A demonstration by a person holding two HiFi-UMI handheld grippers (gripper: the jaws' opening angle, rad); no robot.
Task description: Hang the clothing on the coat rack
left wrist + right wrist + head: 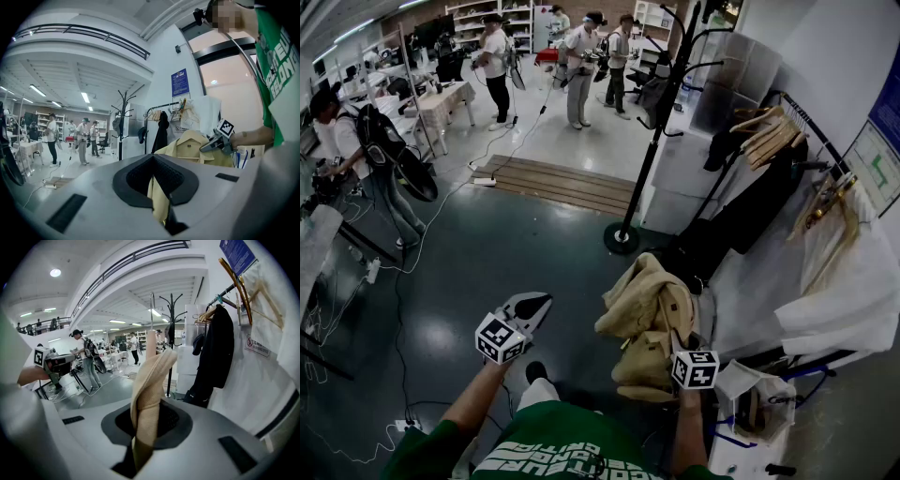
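Observation:
A beige jacket [645, 323] hangs bunched from my right gripper [682, 349], which is shut on its cloth [149, 394]. A hanger's metal hook [151, 310] rises above that cloth. My left gripper [536, 305] floats over the floor to the jacket's left and looks apart from it in the head view. In the left gripper view, a beige strip [158, 197] shows in the slot between the jaws. I cannot tell whether that strip is gripped or seen through the slot. The black coat rack [661, 122] stands beyond the jacket, with its round base [622, 237] on the floor.
A clothes rail at right carries wooden hangers [772, 134], a black garment [741, 216] and a white one [848, 281]. A white bag [759, 394] sits by my right arm. A wooden platform [562, 183], floor cables and several people [581, 66] lie beyond.

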